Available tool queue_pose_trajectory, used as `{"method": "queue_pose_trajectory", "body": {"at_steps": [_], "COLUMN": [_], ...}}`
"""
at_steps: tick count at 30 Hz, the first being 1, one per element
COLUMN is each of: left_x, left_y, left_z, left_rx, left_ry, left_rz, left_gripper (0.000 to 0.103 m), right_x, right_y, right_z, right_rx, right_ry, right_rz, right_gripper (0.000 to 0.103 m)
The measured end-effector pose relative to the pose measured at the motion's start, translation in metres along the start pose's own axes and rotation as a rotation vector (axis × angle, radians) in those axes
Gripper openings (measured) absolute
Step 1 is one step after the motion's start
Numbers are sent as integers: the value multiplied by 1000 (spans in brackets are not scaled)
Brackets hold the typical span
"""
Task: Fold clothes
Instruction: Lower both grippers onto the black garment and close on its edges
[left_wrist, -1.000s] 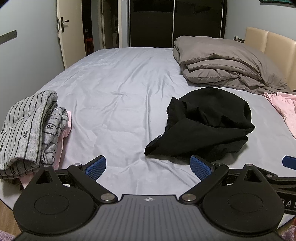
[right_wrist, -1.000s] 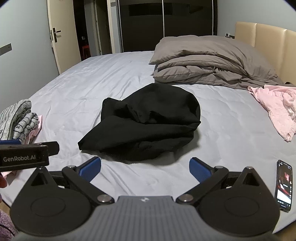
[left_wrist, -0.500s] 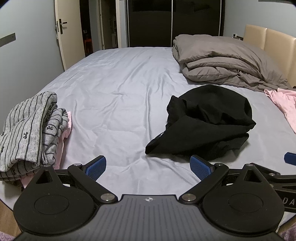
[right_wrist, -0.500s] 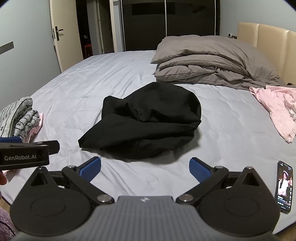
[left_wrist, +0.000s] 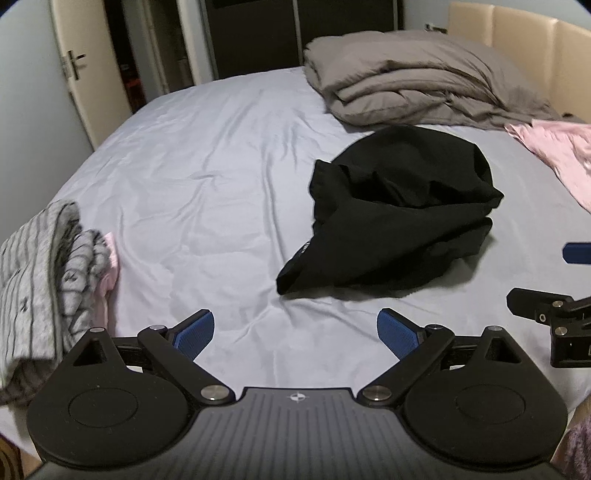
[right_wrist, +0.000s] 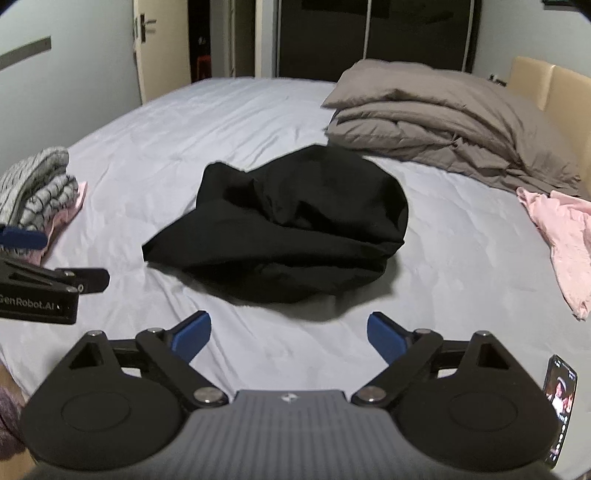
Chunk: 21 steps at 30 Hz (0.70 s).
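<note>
Bedroom, bed with pale lavender sheet (left_wrist: 207, 177), contents listed left to right

1. Striped grey garments (left_wrist: 40, 266), folded in a stack at the near left edge of the bed, a strip of pink cloth (left_wrist: 110, 258) showing under them on the stack's right side

2. Left gripper (left_wrist: 295, 334), held over the near edge of the bed, blue-padded fingers (left_wrist: 194, 332) spread wide with nothing between them; bare sheet lies under the gap

3. Black garment (right_wrist: 288, 225), crumpled in a loose heap around the middle of the bed, one flat corner pointing toward the near left, touched by neither tool; a small pale label shows on that corner in the left wrist view

4. Right gripper (right_wrist: 289, 334), also over the near edge, fingers (right_wrist: 386, 338) spread wide and empty, the black garment lying just beyond them

5. Grey-brown duvet (right_wrist: 443, 122), folded in thick layers at the far right of the bed, against the beige padded headboard (right_wrist: 554, 88)

6. Pink garment (right_wrist: 565, 240), unfolded, spilled along the right edge of the bed in front of the duvet, well apart from the black heap

7. Phone (right_wrist: 561, 402), screen lit, lying at the near right corner of the bed
</note>
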<state>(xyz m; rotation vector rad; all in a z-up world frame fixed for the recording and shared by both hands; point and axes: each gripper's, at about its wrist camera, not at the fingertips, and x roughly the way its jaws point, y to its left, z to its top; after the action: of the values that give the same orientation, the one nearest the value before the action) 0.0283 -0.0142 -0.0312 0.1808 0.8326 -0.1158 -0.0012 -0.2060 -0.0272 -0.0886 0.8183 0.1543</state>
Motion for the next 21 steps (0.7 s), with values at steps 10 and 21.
{"method": "queue_pose_trajectory", "body": {"at_steps": [10, 21], "left_x": [47, 109], "left_y": [-13, -30], "left_z": [23, 21], "left_rx": [53, 58], "left_ry": [-23, -9], "left_rz": [-30, -2], "left_gripper": [97, 97], "right_x": [47, 112], "right_y": [-22, -39], "right_z": [9, 11], "right_rx": [-3, 6], "right_ry": [12, 30], "right_rz": [-45, -90], "right_gripper": [92, 94]}}
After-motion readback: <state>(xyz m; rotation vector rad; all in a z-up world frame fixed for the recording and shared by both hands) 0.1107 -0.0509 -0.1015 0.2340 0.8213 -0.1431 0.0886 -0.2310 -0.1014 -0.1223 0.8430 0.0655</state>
